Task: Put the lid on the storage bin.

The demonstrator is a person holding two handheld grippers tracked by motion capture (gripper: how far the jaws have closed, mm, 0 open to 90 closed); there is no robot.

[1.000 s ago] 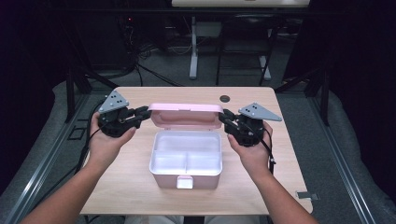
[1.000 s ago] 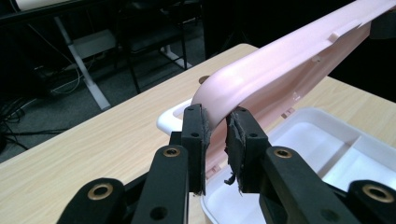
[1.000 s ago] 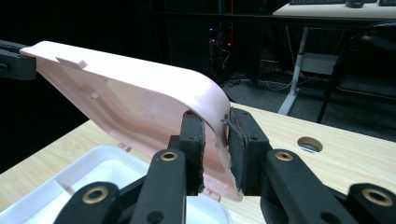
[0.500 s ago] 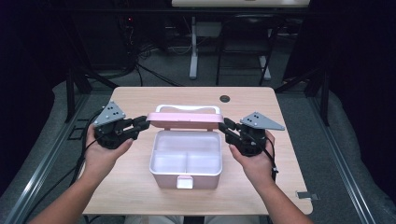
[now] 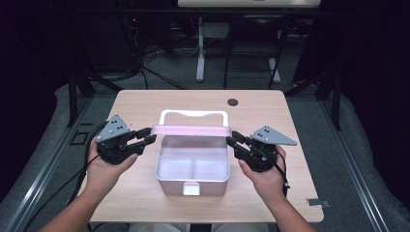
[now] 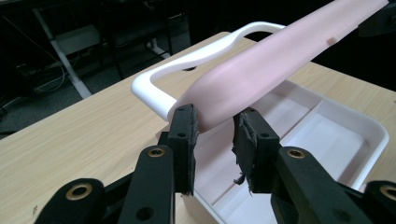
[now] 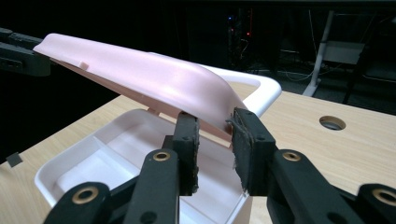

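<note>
A white two-compartment box (image 5: 169, 186) stands mid-table with its white handle (image 5: 193, 113) at the back. Its pink lid (image 5: 191, 130) hangs tilted over the box's far edge, held by its ends. My left gripper (image 5: 149, 136) is at the lid's left end; its jaws have just been opening. In the left gripper view (image 6: 215, 126) the lid (image 6: 280, 56) lies between the pads with a gap on one side. My right gripper (image 5: 231, 139) has widened a little but is still shut on the lid's right corner (image 7: 140, 74), pads (image 7: 247, 140) touching it.
The wooden table (image 5: 270, 116) has a round cable hole (image 5: 233, 102) at the back right. A small latch tab (image 5: 191, 188) sticks out of the box's front wall. Dark desk legs and cables stand on the floor beyond the table.
Both hands have come toward the table's front and slightly down, bringing the pink lid over the box's back edge. The left jaws now stand wider around the lid's end.
</note>
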